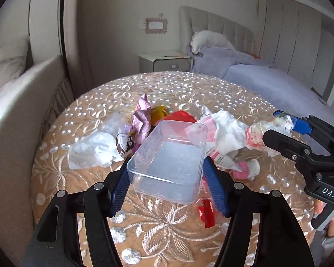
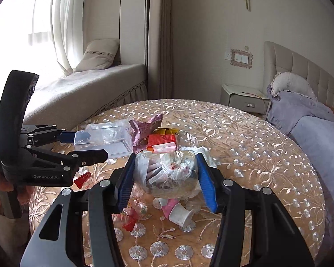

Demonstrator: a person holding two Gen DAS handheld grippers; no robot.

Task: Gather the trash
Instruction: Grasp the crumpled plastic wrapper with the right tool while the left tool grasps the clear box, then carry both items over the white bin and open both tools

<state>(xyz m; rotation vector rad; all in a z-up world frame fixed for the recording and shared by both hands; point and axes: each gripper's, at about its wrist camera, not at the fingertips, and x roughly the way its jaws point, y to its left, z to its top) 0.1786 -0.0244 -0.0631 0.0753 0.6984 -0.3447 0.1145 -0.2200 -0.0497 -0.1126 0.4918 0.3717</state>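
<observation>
Left wrist view: the left gripper [image 1: 167, 173] holds a clear rectangular plastic box [image 1: 167, 158] between its blue ribbed pads, one pad on each long side, the box lifted clear of the round table with a gold embroidered cloth [image 1: 167, 229]. Beyond the box lies a loose heap of trash: a crumpled white tissue [image 1: 93, 149] at left, a pink crinkled foil wrapper [image 1: 141, 120], a red wrapper [image 1: 180, 115], and another white tissue [image 1: 227, 131] at right. A small red torn wrapper [image 1: 206, 213] lies on the cloth beneath the right pad. The right gripper [image 1: 276, 126] enters from the right edge, closed on a crumpled clear plastic bag of scraps [image 1: 265, 131].

Right wrist view: the right gripper [image 2: 165, 178] clamps the clear plastic bag of scraps [image 2: 167, 171] between its blue pads, raised above the table [image 2: 267, 155]. A pink and white small tube-shaped container [image 2: 178, 213] lies on the cloth below. The left gripper [image 2: 82, 146], at left, holds the clear box [image 2: 104, 142] by its near end. Behind it sit the pink wrapper [image 2: 147, 126] and a red-orange packet [image 2: 161, 142].
</observation>
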